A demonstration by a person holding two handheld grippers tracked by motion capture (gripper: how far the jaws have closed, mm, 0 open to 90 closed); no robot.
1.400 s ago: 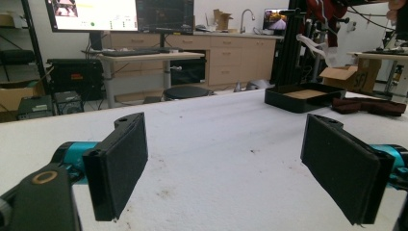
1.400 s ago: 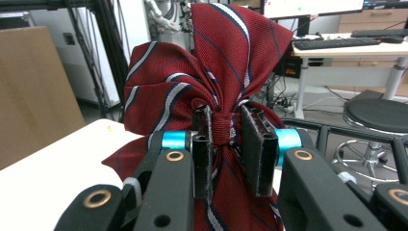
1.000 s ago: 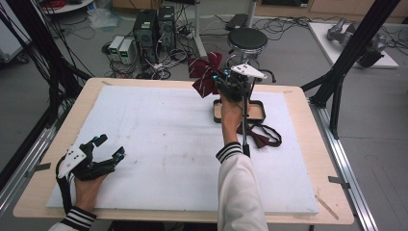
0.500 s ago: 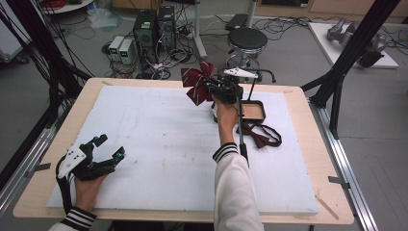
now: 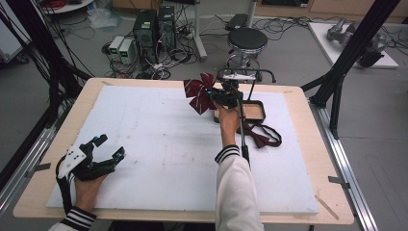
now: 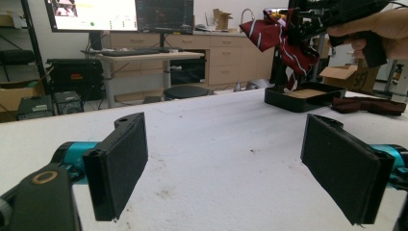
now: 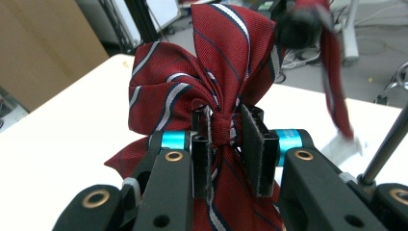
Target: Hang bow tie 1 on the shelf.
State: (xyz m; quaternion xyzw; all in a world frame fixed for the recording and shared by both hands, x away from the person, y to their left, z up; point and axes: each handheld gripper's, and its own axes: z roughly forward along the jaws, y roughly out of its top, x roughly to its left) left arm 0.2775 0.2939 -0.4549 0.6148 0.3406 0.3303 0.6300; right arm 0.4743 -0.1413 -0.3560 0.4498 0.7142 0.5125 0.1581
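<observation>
Honestly, the right gripper (image 7: 226, 154) is clamped on just the knot of the striped bow tie (image 7: 202, 96), held in the air left of the far tray (image 5: 254, 111). A quick swing could probably slip it out. The left gripper (image 6: 231, 163) idles near-left, jaws apart.

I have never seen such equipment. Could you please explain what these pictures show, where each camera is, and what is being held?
A person sits at a white table and holds a hand tool with two jaws, called a gripper, in each hand. The high view looks down from above. Each of the other two pictures comes from a camera mounted on one gripper, looking along its black jaws. The right gripper is raised and clamps a dark red striped bow by its knot. The left gripper rests near the table's front left corner with jaws wide open and nothing between them. On the table lie a black tray and a dark red strap.
</observation>
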